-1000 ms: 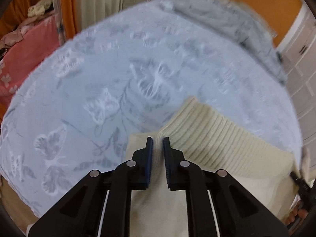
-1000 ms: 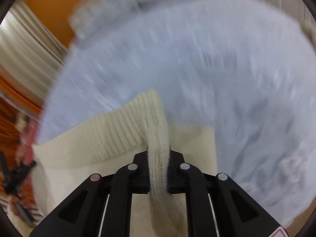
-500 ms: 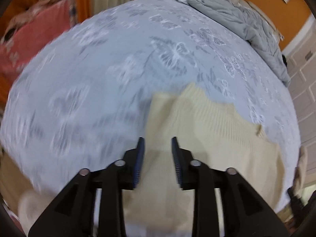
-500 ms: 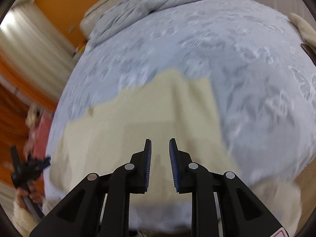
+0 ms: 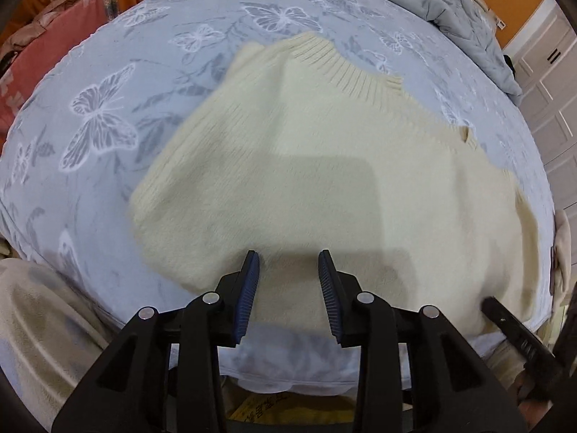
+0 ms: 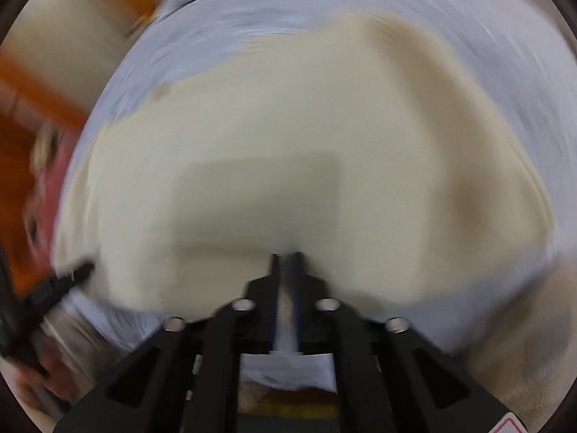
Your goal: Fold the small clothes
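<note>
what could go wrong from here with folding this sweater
The cream sweater lies at the near edge of the bed, so a tug toward the person may slide it off. The right gripper has just been closing at the hem; whether it caught knit is unclear, so it might lift nothing. The left gripper is open, leaving that side slack.

A cream ribbed-knit sweater [image 5: 324,166] lies on a pale blue-grey bedspread [image 5: 108,115] printed with white butterflies and grey leaves. The black left gripper [image 5: 288,281] carries blue ridged pads. A plain grey quilted blanket [image 5: 432,3] sits beyond; a coral-pink cloth [image 5: 43,47] beside an orange wall. The right view is blurred, probably the same cream knit.
</note>
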A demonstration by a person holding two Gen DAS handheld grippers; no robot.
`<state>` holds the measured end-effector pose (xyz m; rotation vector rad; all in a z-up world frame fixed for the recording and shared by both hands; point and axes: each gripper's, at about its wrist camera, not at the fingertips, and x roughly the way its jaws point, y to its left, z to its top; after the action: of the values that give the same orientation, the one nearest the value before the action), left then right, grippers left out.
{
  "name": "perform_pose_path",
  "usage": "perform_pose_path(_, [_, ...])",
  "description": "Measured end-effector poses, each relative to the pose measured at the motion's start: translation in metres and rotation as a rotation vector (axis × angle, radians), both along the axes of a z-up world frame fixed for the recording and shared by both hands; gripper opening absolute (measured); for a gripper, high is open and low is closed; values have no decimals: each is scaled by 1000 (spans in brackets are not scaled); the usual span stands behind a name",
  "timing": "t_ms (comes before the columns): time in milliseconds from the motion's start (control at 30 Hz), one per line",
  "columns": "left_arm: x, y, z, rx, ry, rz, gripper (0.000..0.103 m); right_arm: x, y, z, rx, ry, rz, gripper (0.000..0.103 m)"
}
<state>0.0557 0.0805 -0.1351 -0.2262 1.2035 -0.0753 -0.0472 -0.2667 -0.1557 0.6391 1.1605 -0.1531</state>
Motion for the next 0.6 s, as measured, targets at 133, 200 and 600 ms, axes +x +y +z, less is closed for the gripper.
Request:
perform_pose_path(133, [-5, 1, 3, 20, -14, -24, 33, -5, -13, 44, -126, -104, -18, 12])
perform_pose_path(200, [-5, 2, 2, 22, -12, -21, 33, -2, -18, 53, -160, -134, -23, 13])
perform_pose_path(600, [-8, -6, 16, 115, -50, -50, 33, 35, -26, 69, -272, -108, 15, 8])
